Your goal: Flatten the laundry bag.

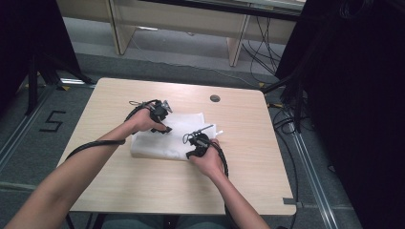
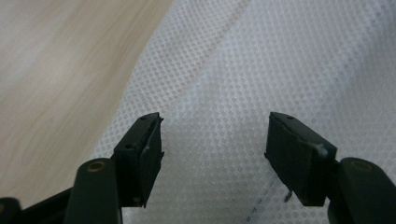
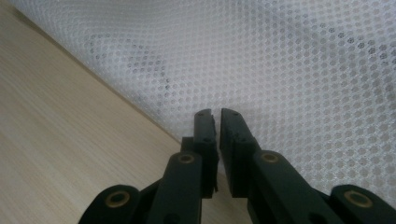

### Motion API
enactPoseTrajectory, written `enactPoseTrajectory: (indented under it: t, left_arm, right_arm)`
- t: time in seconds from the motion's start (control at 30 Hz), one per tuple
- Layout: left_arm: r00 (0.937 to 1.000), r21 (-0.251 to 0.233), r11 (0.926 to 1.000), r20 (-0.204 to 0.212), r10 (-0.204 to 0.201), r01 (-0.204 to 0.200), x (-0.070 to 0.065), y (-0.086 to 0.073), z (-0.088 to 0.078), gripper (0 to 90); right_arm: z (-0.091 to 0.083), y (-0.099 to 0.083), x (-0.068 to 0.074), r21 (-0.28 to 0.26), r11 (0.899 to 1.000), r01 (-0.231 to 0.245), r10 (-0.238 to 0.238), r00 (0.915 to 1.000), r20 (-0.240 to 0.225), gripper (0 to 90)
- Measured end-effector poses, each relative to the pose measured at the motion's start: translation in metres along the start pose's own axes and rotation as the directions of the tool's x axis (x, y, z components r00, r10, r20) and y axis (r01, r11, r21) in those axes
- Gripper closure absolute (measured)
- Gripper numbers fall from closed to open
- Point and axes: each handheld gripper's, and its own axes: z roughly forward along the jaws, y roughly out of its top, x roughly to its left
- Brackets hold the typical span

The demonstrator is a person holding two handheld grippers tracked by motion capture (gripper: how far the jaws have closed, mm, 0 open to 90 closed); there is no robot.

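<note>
Near the middle of the high view, a white mesh bag [image 1: 167,136] is lying flat on the light wooden table [image 1: 119,181], a little toward the upper part of the tabletop. Its cloth is showing many small round holes in both gripper views, and a thin dark line is running along its surface at the lower middle of the left gripper view.

At the upper left corner of the bag in the high view, the left gripper [image 1: 160,117] is hovering just over the cloth. In the left gripper view [image 2: 215,154] its jaws are standing widely spread, with mesh showing between them but not pressed by the pads, and the bag's edge with bare wood is lying in the upper left of that frame.

At the lower right edge of the bag in the high view, the right gripper [image 1: 196,145] is sitting low. In the right gripper view [image 3: 217,126] its jaws are almost pressed together, with only a narrow slit between them, right at the border of the bag; I cannot tell if they are pinching the cloth. Wood is occupying the left side of that frame.

Above the bag, near the far edge of the table, a small dark round cap [image 1: 215,98] is sitting in the tabletop.
</note>
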Motion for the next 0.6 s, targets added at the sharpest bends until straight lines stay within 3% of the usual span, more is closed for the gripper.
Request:
enactPoseTrajectory:
  t: [0.07,0.3,0.5,0.6]
  left_arm:
    - [0.9999,-0.003,0.9999,0.006,-0.016,0.016,0.0007,-0.0011,0.0018,38.2]
    - [0.9986,0.001,0.9989,0.025,-0.046,0.046,0.0038,-0.0060,0.0053,42.4]
    - [0.9990,-0.017,0.9998,0.044,0.007,-0.006,0.0007,-0.0079,0.0066,54.6]
    - [0.9970,-0.020,0.9982,0.051,0.058,-0.057,-0.0037,-0.0065,0.0061,61.1]
  right_arm:
    - [0.0016,-0.0008,0.0005,0.006,1.000,-0.022,0.022,0.9998,-0.002,85.7]
    - [0.0046,0.0016,0.0018,0.012,1.000,0.000,-0.001,0.9998,0.018,85.0]
    - [0.0039,0.0018,0.0025,0.023,1.000,-0.006,0.005,0.9999,0.011,84.9]
    - [0.0035,0.0025,0.0019,0.026,1.000,0.003,-0.003,1.0000,0.009,84.8]
